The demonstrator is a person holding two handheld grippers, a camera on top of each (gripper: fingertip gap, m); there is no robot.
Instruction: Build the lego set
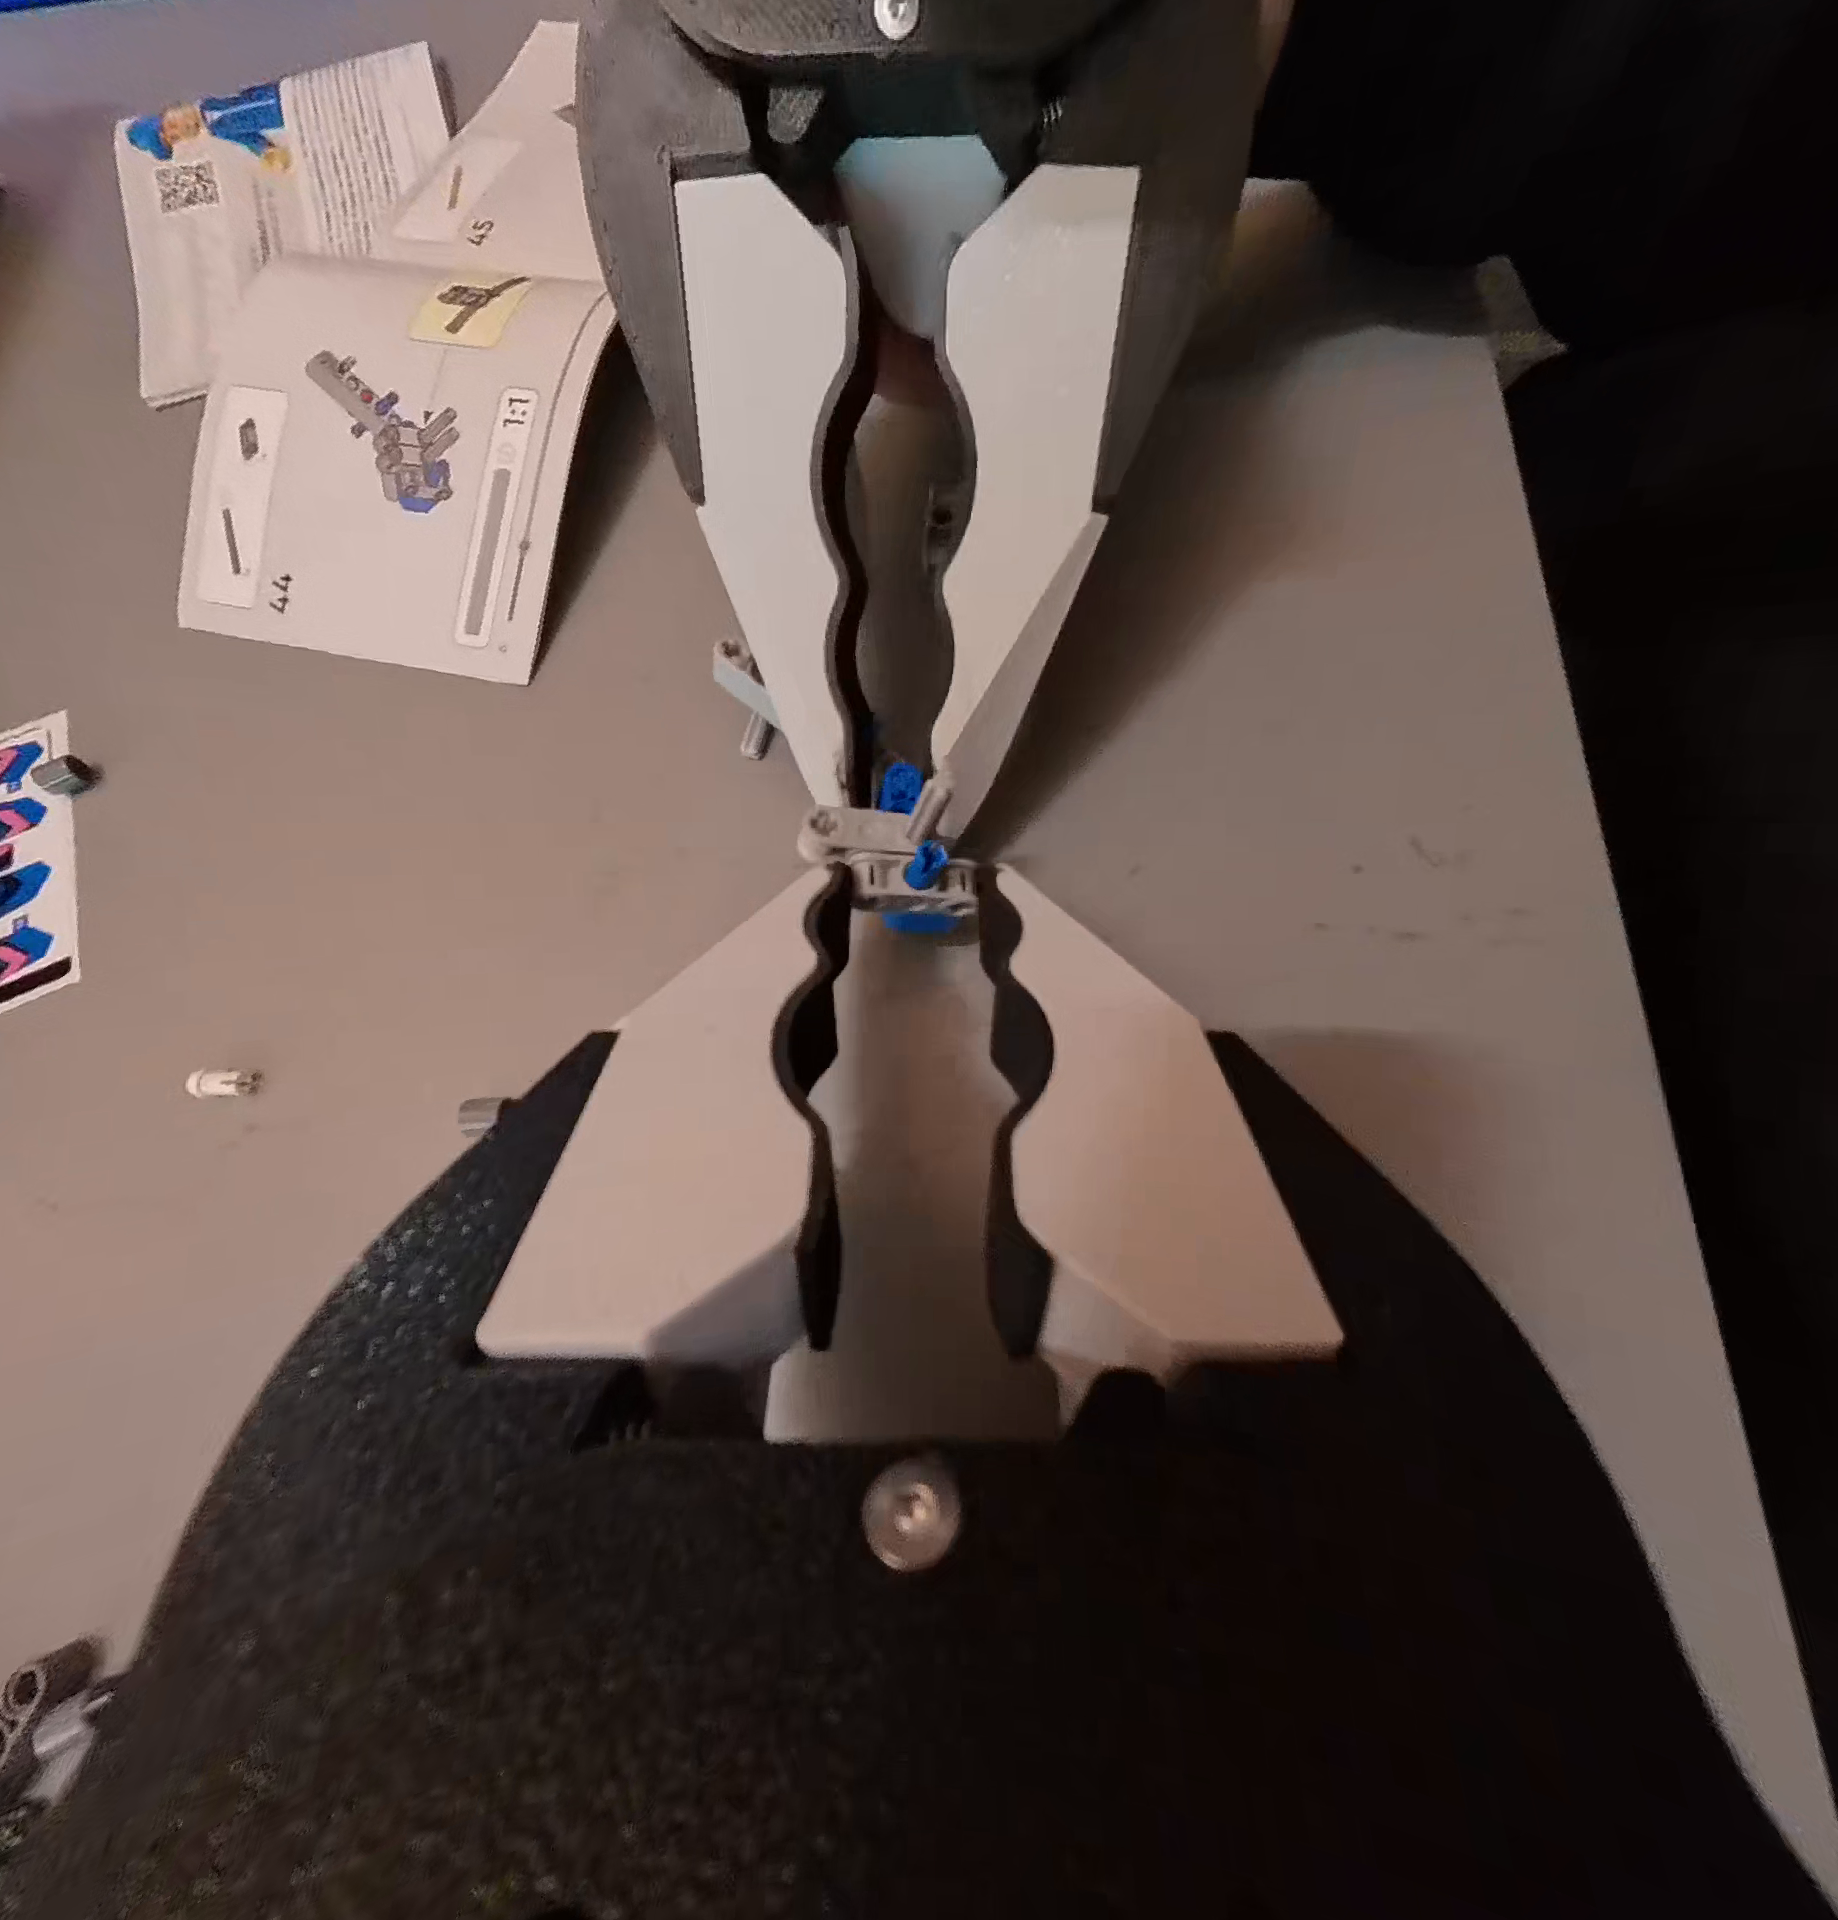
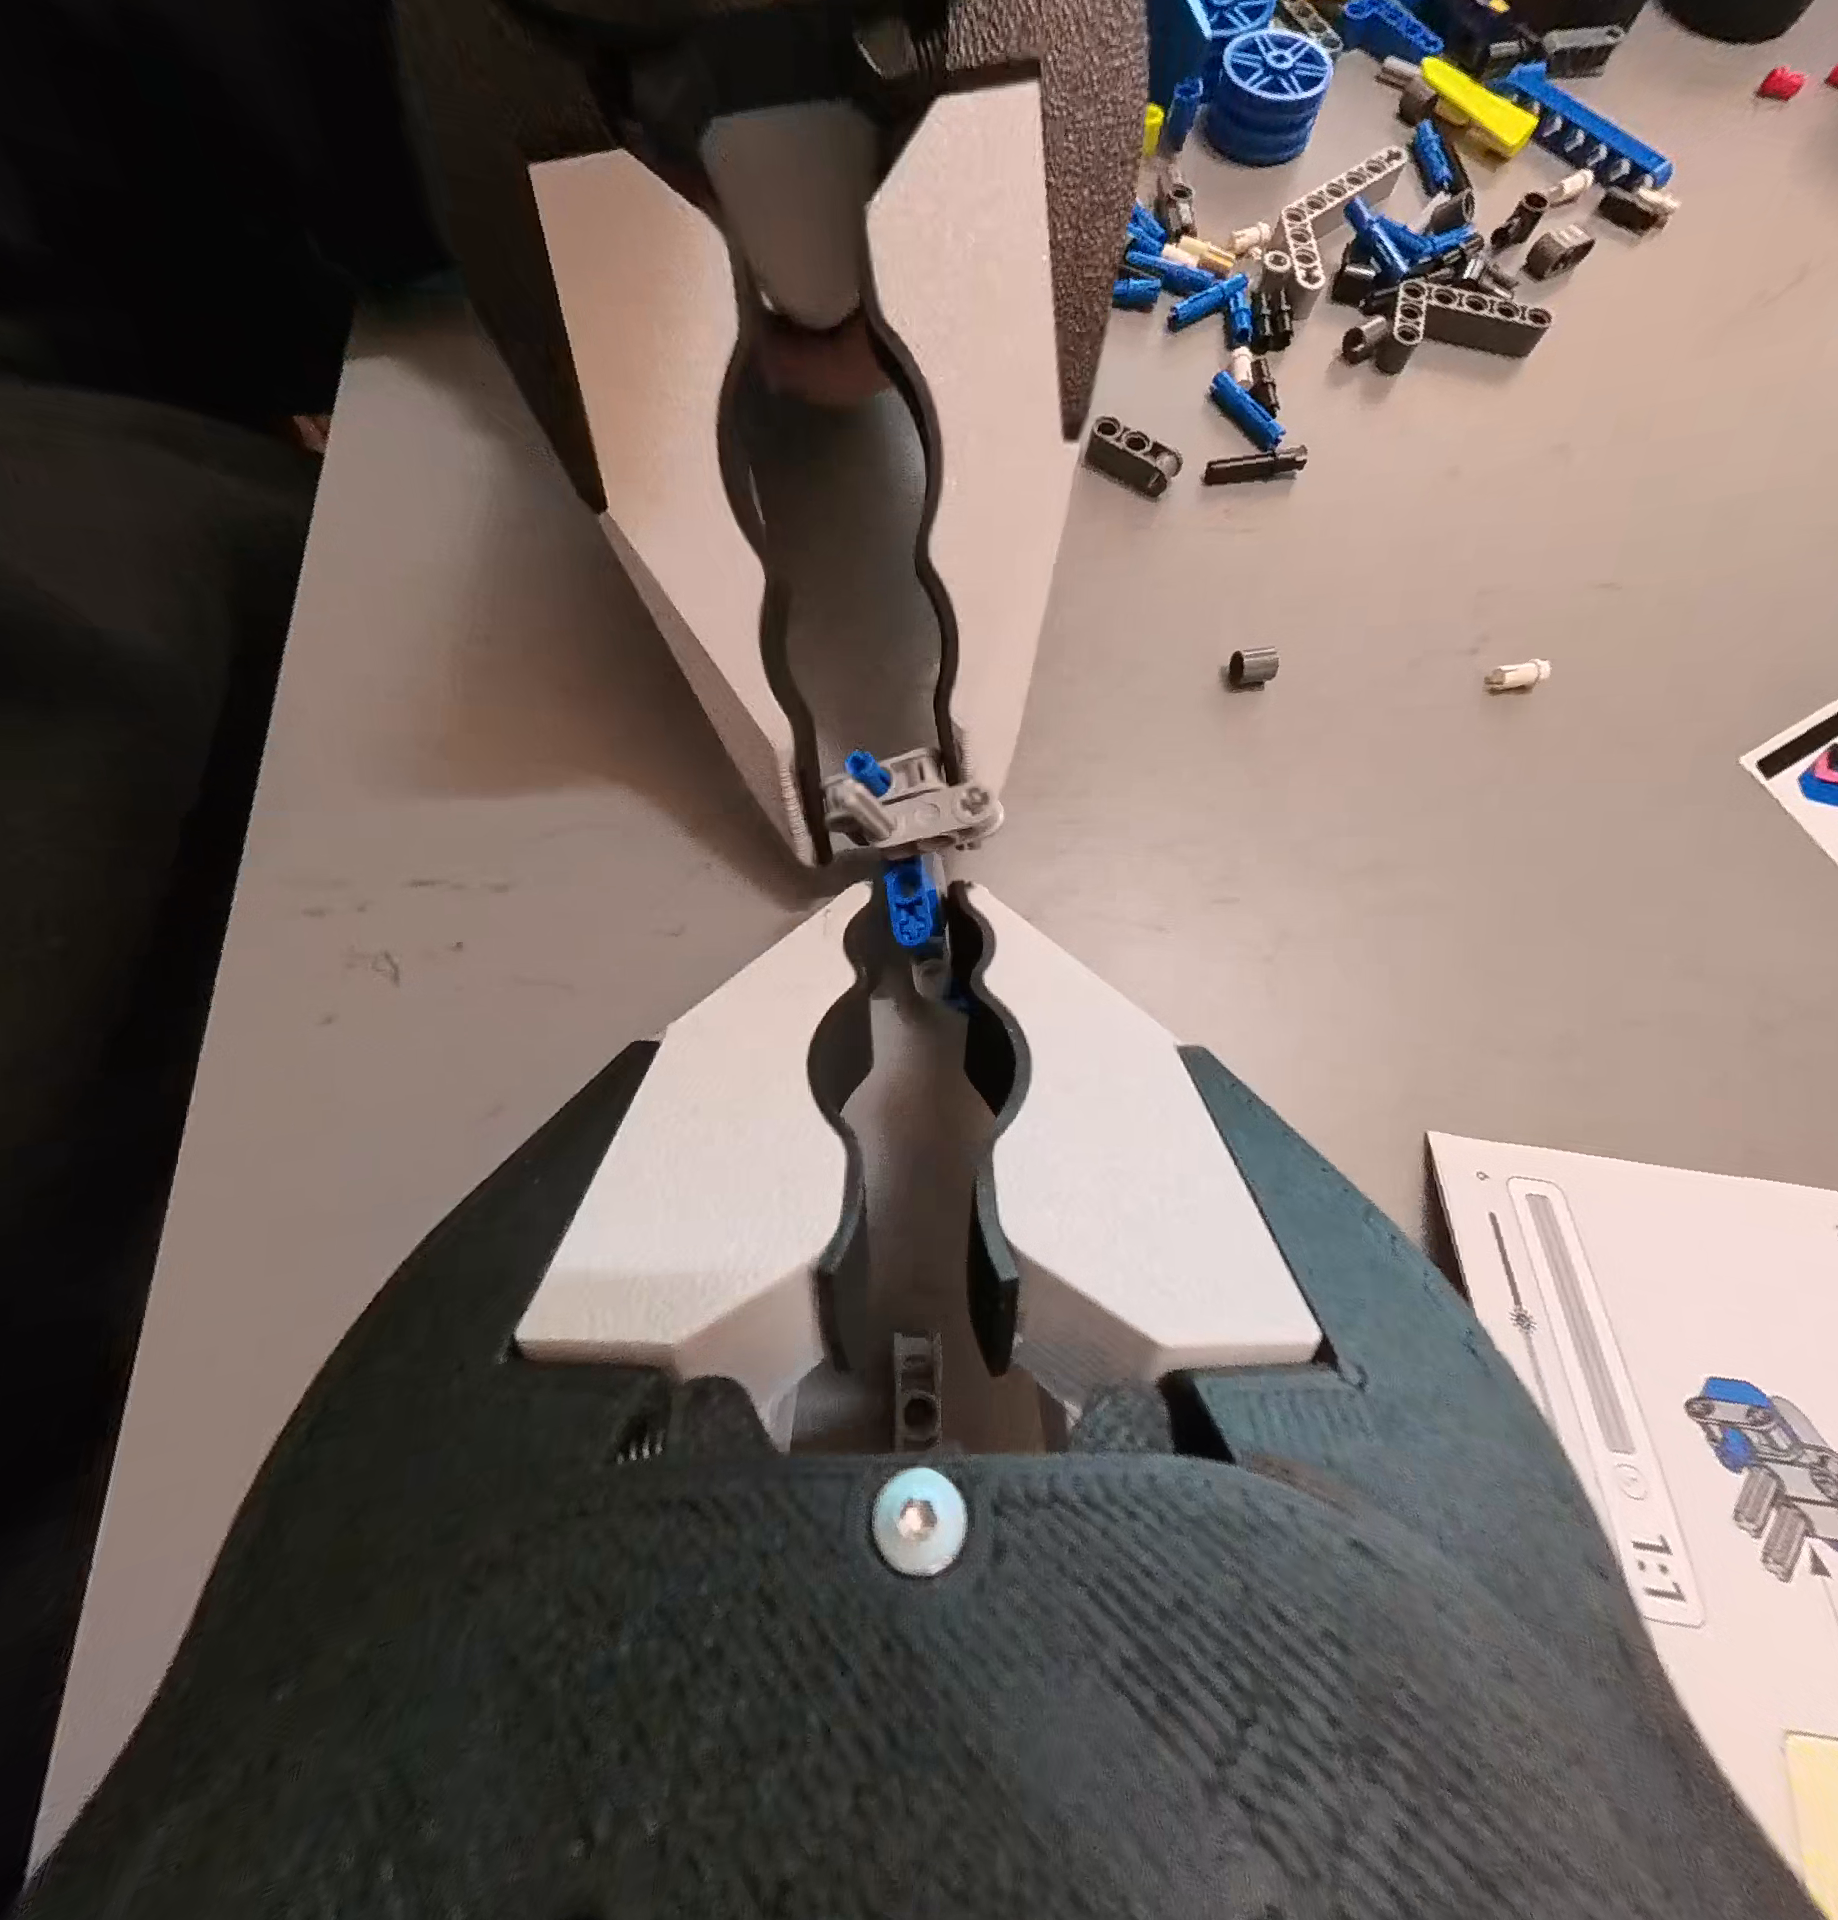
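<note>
My two grippers meet tip to tip over the grey table (image 1: 1258,727). My left gripper (image 1: 915,888) is shut on a light grey lego piece (image 1: 873,831) with round holes and blue pins (image 1: 927,860). In the right wrist view that grey piece (image 2: 910,805) sits between the left gripper's fingertips (image 2: 889,821). My right gripper (image 2: 910,920) is shut on a blue connector (image 2: 907,906) that touches the grey piece. A dark grey beam (image 2: 915,1392) lies back between the right gripper's fingers. The right gripper also shows in the left wrist view (image 1: 894,774).
An open instruction booklet (image 1: 375,468) and a sticker sheet (image 1: 11,862) lie to the left, with loose small pins (image 1: 224,1083). A pile of blue, grey and black parts (image 2: 1362,239) and blue wheels (image 2: 1268,94) lies farther off. The table edge (image 2: 302,727) borders darkness. Left and right tips are no more than a few centimetres apart.
</note>
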